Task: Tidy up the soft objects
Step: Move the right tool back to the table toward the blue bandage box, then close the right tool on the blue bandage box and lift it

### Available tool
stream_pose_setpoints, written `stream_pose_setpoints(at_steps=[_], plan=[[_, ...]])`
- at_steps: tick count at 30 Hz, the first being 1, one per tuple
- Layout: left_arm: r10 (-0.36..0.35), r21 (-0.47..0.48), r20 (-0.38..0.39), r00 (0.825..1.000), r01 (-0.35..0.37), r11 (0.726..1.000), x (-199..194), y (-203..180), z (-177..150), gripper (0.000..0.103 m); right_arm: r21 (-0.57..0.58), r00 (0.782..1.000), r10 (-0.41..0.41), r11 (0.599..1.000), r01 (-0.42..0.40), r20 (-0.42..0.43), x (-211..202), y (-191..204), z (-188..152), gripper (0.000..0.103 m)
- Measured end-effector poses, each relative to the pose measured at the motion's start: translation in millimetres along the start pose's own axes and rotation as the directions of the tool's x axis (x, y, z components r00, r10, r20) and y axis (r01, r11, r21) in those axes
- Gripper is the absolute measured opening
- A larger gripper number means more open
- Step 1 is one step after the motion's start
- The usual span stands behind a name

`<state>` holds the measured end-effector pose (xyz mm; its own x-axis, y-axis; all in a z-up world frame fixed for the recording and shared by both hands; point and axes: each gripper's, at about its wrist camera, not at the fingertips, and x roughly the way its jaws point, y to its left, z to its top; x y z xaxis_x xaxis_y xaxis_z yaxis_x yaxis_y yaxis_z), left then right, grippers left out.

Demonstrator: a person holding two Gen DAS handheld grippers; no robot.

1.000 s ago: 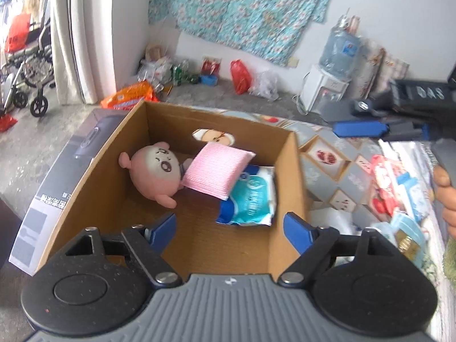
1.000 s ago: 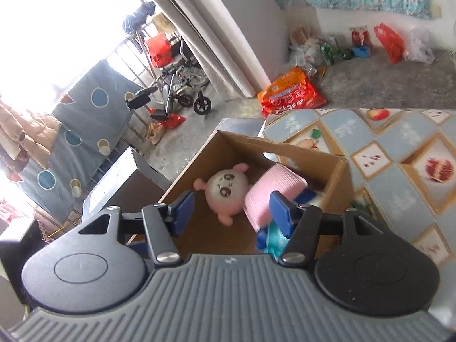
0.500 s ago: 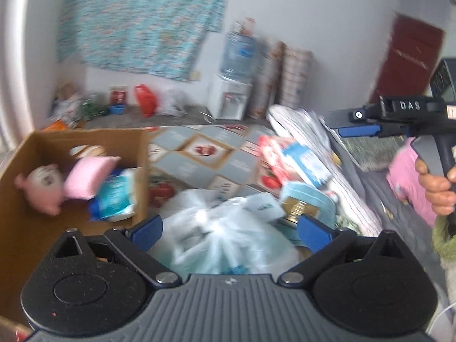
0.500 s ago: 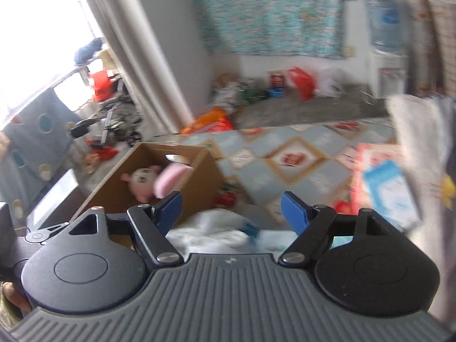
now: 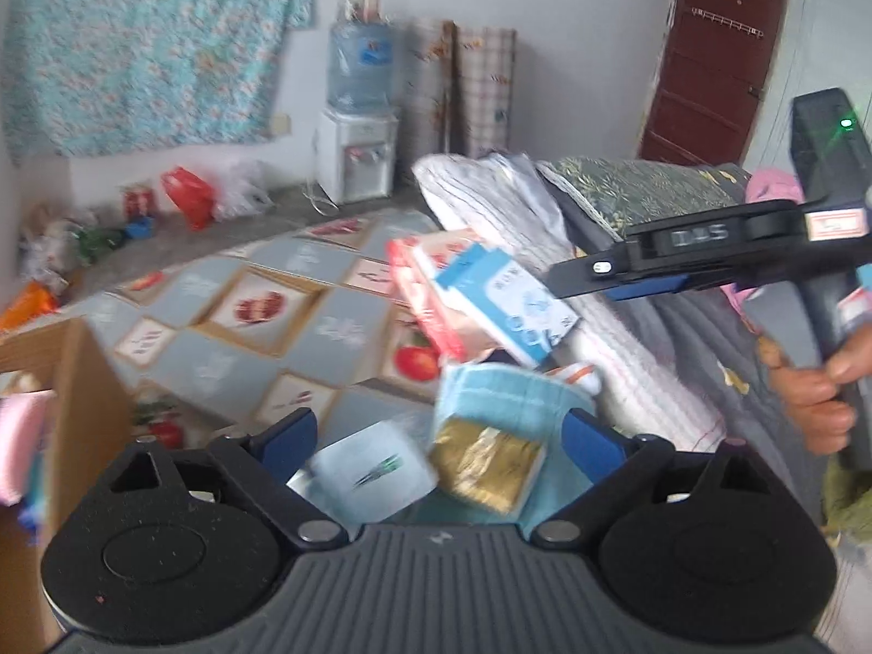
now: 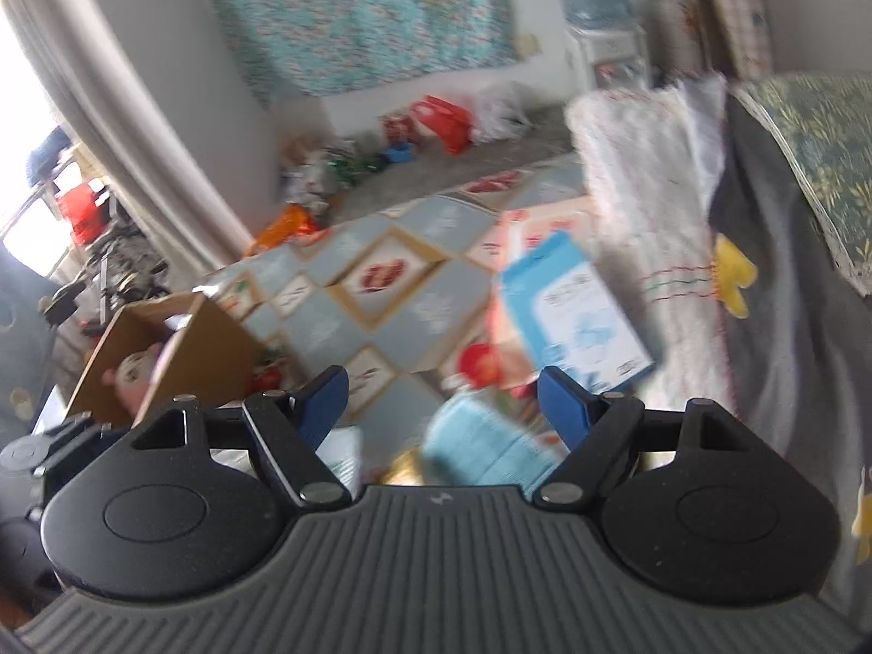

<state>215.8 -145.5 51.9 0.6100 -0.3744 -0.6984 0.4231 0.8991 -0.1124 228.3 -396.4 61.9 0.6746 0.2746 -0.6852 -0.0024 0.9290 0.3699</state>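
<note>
Both grippers have their blue-padded jaws spread wide and nothing is pressed between them. The left gripper (image 5: pixel 438 438) hangs over a heap of soft packs; its jaws have narrowed a little just now, and the packs are seen through the gap, not touched by the pads. The right gripper (image 6: pixel 442 395), whose jaws have widened within the last second, is seen from the side in the left view, where its black body carries the letters "DAS" and a hand (image 5: pixel 817 387) grips its handle.

Nearest to the left gripper lie a crinkled golden foil pack (image 5: pixel 485 466), a pale blue tissue pack (image 5: pixel 504 395) with fine ribbed wrapping, and a glossy whitish plastic packet (image 5: pixel 370 468). Further out, a flat rectangular blue and white pack (image 5: pixel 501 300) leans on a red and white pack (image 5: pixel 422 294); its print is too blurred to read. All lie on a smooth mat (image 5: pixel 332 327) with diamond tiles and fruit pictures.

At the left edge stands the brown cardboard box (image 6: pixel 201 349), with a pink plush toy (image 6: pixel 133 373) and a pink cushion (image 5: pixel 19 444) inside. At the right a fluffy white blanket (image 6: pixel 648 229) is piled up.
</note>
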Motion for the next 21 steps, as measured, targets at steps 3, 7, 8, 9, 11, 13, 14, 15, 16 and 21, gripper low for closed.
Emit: stream_pose_setpoints(at_steps=[3, 7, 8, 9, 11, 13, 14, 15, 16, 21], plan=[[-0.024, -0.003, -0.067, 0.997, 0.024, 1.000, 42, -9, 19, 0.088, 0.047, 0.999, -0.036, 0.998, 0.036, -0.008, 30, -28, 19, 0.076], [0.004, 0.012, -0.162, 0.987, -0.002, 1.000, 102, -19, 40, 0.077, 0.136, 0.999, -0.013, 0.991, 0.019, -0.044, 69, -67, 37, 0.061], [0.003, 0.006, -0.185, 0.983, -0.002, 1.000, 117, -20, 44, 0.075, 0.146, 0.999, -0.005, 0.989, 0.012, -0.051, 76, -73, 40, 0.059], [-0.001, -0.004, -0.204, 0.979, 0.000, 1.000, 129, -20, 48, 0.074, 0.155, 0.998, 0.005, 0.988, 0.004, -0.058, 85, -79, 43, 0.057], [-0.023, -0.033, -0.228, 0.973, 0.016, 0.999, 151, -17, 55, 0.074, 0.171, 0.997, 0.023, 0.985, -0.010, -0.074, 99, -90, 47, 0.052], [-0.042, -0.063, -0.255, 0.966, 0.027, 0.998, 170, -15, 59, 0.074, 0.177, 0.996, 0.031, 0.984, -0.015, -0.088, 113, -97, 48, 0.052], [-0.051, -0.075, -0.272, 0.961, 0.032, 0.997, 179, -15, 61, 0.074, 0.179, 0.995, 0.029, 0.984, -0.012, -0.093, 120, -100, 49, 0.051], [-0.060, -0.086, -0.287, 0.956, 0.036, 0.996, 187, -15, 62, 0.074, 0.183, 0.995, 0.032, 0.983, -0.013, -0.099, 124, -104, 50, 0.051], [-0.065, -0.092, -0.296, 0.953, 0.039, 0.995, 194, -16, 63, 0.074, 0.187, 0.994, 0.037, 0.982, -0.017, -0.104, 129, -108, 50, 0.051], [-0.085, -0.111, -0.335, 0.939, 0.050, 0.993, 219, -20, 65, 0.074, 0.234, 0.986, 0.109, 0.969, -0.077, -0.127, 146, -121, 51, 0.050]])
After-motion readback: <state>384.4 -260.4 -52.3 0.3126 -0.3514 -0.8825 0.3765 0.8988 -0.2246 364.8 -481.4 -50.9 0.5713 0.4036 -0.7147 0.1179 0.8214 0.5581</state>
